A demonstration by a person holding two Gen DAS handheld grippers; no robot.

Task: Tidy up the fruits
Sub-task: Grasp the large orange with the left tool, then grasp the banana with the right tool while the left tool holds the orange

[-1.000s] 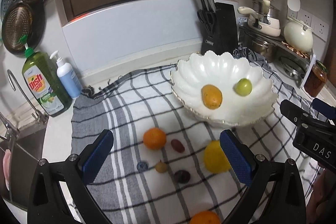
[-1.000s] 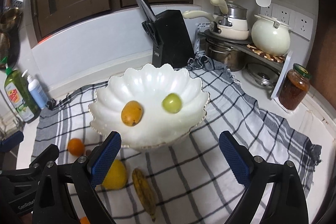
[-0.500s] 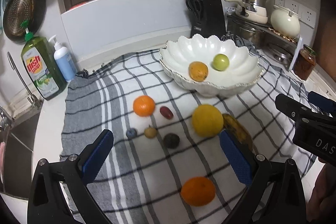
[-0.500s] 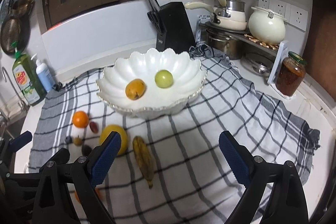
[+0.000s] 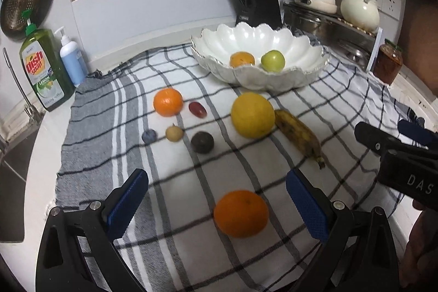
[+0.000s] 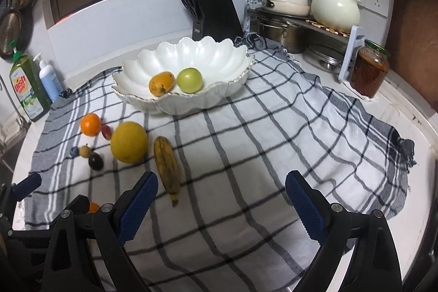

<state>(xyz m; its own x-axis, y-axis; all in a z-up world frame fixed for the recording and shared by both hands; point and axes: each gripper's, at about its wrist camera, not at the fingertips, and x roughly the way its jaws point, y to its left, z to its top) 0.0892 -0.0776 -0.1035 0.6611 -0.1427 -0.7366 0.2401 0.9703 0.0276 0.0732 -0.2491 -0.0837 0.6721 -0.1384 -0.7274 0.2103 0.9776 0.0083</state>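
A white scalloped bowl (image 5: pixel 301 51) (image 6: pixel 227 56) at the back of the checked cloth holds an orange-yellow fruit (image 5: pixel 241 59) (image 6: pixel 161 83) and a green fruit (image 5: pixel 272 61) (image 6: pixel 190 80). Loose on the cloth lie a large yellow citrus (image 5: pixel 252 114) (image 6: pixel 129 142), a brown-spotted banana (image 5: pixel 299 135) (image 6: pixel 167 165), two oranges (image 5: pixel 167 101) (image 5: pixel 241 213), a red grape (image 5: pixel 197 109), a dark plum (image 5: pixel 202 142), a tan fruit (image 5: pixel 173 133) and a blueberry (image 5: pixel 149 136). My left gripper (image 5: pixel 216 201) stands open around the near orange. My right gripper (image 6: pixel 220 203) is open over bare cloth, right of the banana.
A knife block (image 6: pixel 216 10) stands behind the bowl. Pots on a rack (image 6: pixel 306 18) and a jar (image 6: pixel 369 71) sit at the right. Soap bottles (image 5: pixel 43 67) and a sink edge are at the left. The cloth (image 6: pixel 273 144) ends near the right counter edge.
Both grippers have pulled back and lowered toward the near edge; the bowl now sits farther away and the near orange lies between my left fingers. Both stay open.
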